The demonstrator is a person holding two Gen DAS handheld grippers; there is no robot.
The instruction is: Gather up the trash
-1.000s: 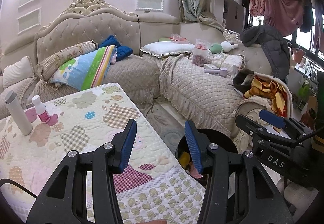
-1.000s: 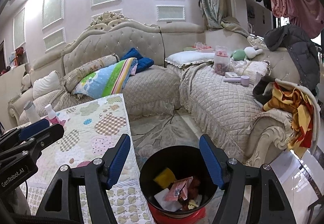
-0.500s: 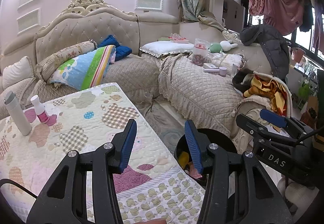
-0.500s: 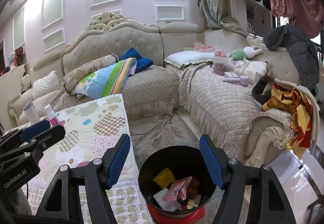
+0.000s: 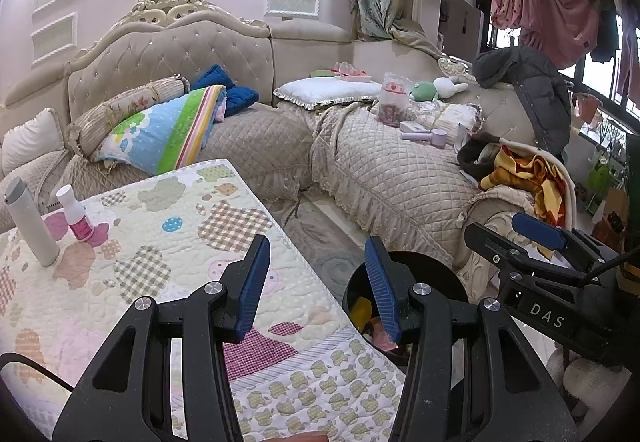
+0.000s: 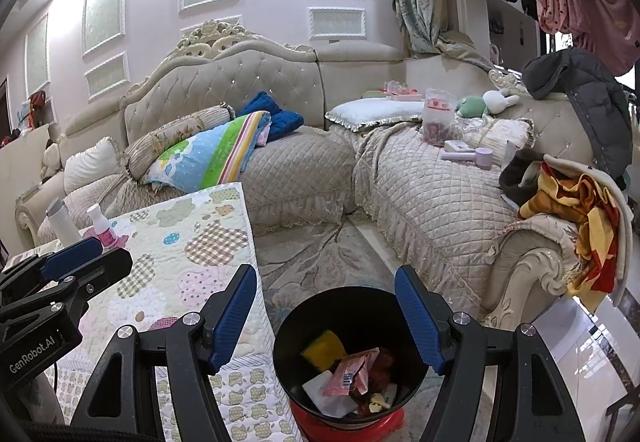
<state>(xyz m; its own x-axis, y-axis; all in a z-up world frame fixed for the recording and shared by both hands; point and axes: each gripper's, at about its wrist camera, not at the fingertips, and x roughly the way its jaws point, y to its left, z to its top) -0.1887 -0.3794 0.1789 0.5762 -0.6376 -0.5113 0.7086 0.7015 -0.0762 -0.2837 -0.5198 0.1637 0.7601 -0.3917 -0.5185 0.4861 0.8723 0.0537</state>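
The trash bin [image 6: 348, 354] sits at the bottom centre of the right wrist view, on the floor just beside the edge of the quilt-covered table [image 6: 192, 242]. It is a round black bucket with a red base showing under its lower rim. Inside lies a heap of trash [image 6: 352, 374]: a yellow piece toward the back, a pink crumpled wrapper with a barcode in the middle, a white flat piece at the lower left, and some dark red and small pale scraps at the right.

In the left wrist view the same bin [image 5: 432, 282] shows at lower centre-right, partly hidden behind the right blue pad, with yellow and pink scraps visible inside.

The right gripper [image 6: 326, 322] hangs above the bin with its blue pads spread wide and nothing between them. The left gripper [image 5: 316, 290] is over the table edge at the bottom of its frame, jaws partly apart and holding nothing.

On the table's far left stand a white tube [image 5: 30, 226] and a small pink bottle [image 5: 76, 218], near each other.
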